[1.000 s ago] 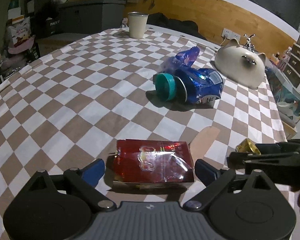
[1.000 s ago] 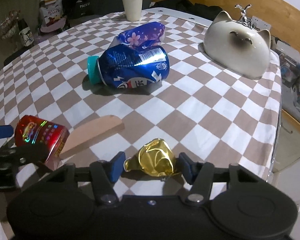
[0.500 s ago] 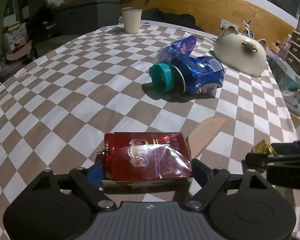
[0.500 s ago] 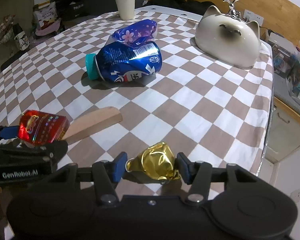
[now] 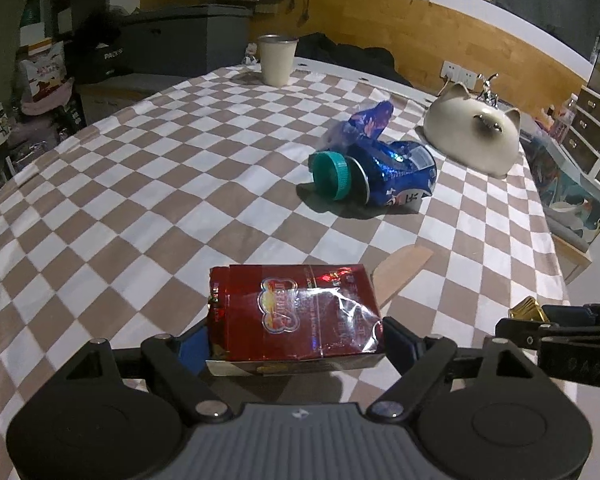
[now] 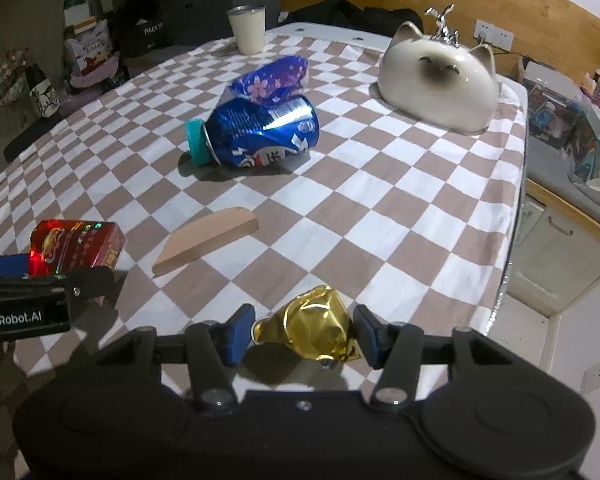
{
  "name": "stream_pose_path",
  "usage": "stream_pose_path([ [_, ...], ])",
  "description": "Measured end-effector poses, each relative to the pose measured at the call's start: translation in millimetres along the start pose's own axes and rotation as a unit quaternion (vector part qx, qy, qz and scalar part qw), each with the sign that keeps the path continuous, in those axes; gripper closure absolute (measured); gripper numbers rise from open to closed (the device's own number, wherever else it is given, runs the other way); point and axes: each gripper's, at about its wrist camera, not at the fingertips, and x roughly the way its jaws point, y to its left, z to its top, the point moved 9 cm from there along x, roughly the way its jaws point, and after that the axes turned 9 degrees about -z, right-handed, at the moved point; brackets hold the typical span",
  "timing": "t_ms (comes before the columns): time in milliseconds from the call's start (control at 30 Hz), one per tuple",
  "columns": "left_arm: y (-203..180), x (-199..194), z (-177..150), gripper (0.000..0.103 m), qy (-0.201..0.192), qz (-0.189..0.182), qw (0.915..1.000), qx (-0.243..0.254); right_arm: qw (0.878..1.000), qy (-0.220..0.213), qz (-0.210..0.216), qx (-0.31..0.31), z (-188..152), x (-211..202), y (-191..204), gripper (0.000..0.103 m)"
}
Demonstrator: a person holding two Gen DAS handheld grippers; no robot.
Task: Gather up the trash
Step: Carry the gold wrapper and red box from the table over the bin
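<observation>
Left gripper (image 5: pixel 296 340): jaws have just been closing and now clamp a red foil-printed cardboard packet (image 5: pixel 294 314) by its two short sides, the packet lifted clear of the brown-and-white checked tablecloth (image 5: pixel 112 208). Right gripper (image 6: pixel 302 334): blue pads pressed on either side of a crumpled gold foil wrapper (image 6: pixel 314 330), held just above the cloth near the table's right edge. Still on the cloth, between the two grippers and beyond them: a flat tan wedge-shaped piece (image 6: pixel 208 240), possibly wood or foam, lying unobstructed. Farther up the table: a dented blue drink can (image 6: pixel 262 134) on its side, a teal ribbed plastic cap (image 5: pixel 332 176) touching its end, and a crumpled purple wrapper with pink blossoms (image 6: pixel 274 82) resting against the can from behind. Other items: a cream cat-shaped ceramic piece (image 6: pixel 438 84) near the right edge, well apart from the can; a pale paper cup (image 5: pixel 278 60) standing upright at the far end. Beyond the table: a grey storage box (image 5: pixel 192 36), packaged goods stacked at left, drawers at right. Nothing lies between either gripper and its load.
</observation>
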Motion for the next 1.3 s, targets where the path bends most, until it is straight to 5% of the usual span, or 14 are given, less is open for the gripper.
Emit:
stream_pose_path([
  [700,-38,-83,-10,0.017,-0.025,0.025,0.9992,0.020,0.998,-0.062,0.008,0.032,-18,-96,-40,0.049],
  [1300,-188,-68,-29,0.017,-0.006,-0.031,0.9958,0.086,0.991,-0.067,-0.031,0.108,-77,-134,-184,0.049],
])
